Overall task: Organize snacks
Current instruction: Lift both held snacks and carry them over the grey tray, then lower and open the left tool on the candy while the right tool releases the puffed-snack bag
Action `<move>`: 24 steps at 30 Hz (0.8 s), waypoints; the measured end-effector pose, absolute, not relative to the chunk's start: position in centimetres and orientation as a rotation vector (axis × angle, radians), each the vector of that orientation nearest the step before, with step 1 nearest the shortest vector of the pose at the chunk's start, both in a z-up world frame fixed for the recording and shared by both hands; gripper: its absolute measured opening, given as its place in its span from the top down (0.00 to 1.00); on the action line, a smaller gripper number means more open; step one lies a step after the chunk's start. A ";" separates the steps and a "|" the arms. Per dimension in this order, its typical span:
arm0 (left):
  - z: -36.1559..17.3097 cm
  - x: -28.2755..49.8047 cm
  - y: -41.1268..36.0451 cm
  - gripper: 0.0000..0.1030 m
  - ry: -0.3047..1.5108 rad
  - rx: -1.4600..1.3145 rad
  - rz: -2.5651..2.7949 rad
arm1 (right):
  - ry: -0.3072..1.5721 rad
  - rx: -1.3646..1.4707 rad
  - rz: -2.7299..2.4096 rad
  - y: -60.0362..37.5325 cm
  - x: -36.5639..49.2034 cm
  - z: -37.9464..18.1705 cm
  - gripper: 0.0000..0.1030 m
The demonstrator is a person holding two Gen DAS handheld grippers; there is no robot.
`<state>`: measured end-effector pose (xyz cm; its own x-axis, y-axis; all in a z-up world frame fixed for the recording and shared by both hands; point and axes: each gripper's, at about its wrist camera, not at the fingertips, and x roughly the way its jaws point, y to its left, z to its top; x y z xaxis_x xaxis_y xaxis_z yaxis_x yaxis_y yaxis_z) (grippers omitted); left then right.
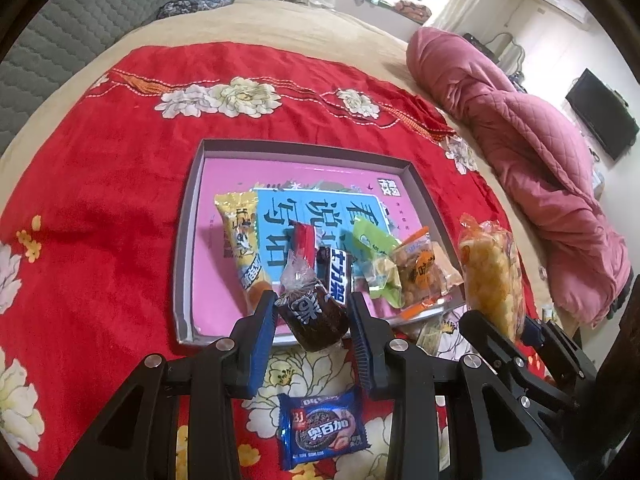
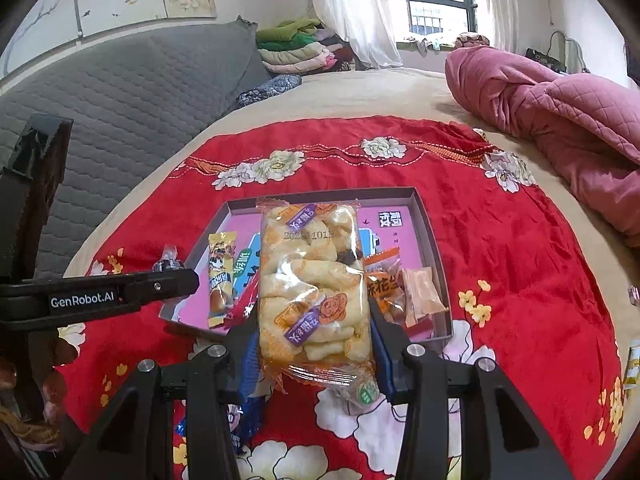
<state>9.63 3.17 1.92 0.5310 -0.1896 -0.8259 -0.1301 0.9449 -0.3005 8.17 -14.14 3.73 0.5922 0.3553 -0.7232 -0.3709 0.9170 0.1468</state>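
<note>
A shallow grey box with a pink and blue floor lies on the red floral blanket and holds several snack packets. My left gripper is shut on a dark brown wrapped cake, held just above the box's near edge. My right gripper is shut on a clear bag of yellow puffed snacks, held upright over the box. This bag also shows at the right of the left wrist view. The left gripper's arm shows at the left of the right wrist view.
A blue cookie packet lies on the blanket below my left gripper. A yellow long packet, green packet and orange peanut packet lie in the box. A pink quilt is heaped at the right.
</note>
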 end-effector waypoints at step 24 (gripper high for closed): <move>-1.2 13.5 3.3 0.64 1.066 -0.358 -0.025 | 0.887 -0.019 0.399 -12.9 12.5 1.2 0.56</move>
